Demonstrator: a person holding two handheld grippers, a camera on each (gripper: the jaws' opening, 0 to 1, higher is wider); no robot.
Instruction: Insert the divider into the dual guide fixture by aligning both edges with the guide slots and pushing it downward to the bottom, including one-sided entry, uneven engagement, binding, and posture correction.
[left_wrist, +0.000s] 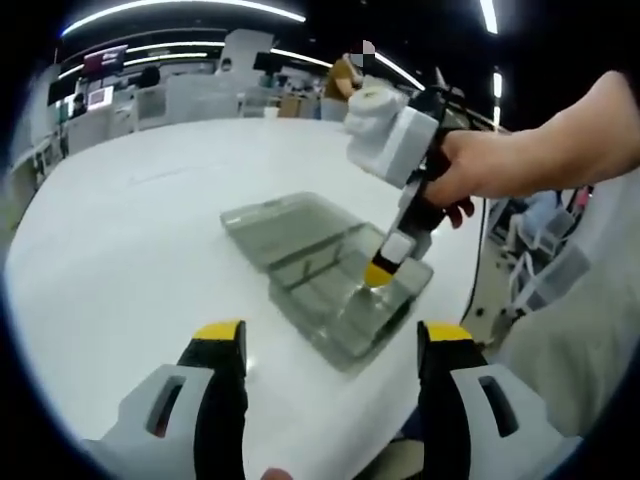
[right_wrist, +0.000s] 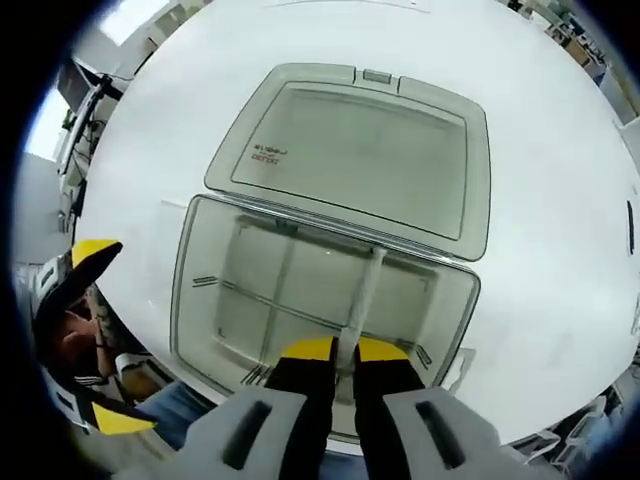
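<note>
Two grippers: right gripper (right_wrist: 335, 349) jaws pinch divider (right_wrist: 363, 296) upright inside clear box (right_wrist: 190, 290) on white table (left_wrist: 120, 250), lid (right_wrist: 360, 150) open flat. Left gripper (left_wrist: 330, 335) jaws spread, hovering near box.

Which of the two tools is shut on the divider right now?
The right tool: its jaws are closed on the clear divider over the open box. The left tool is open and holds nothing.

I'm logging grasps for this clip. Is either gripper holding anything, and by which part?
The right gripper pinches the clear divider at its near end, inside the open clear box. The left gripper is open and holds nothing.
</note>
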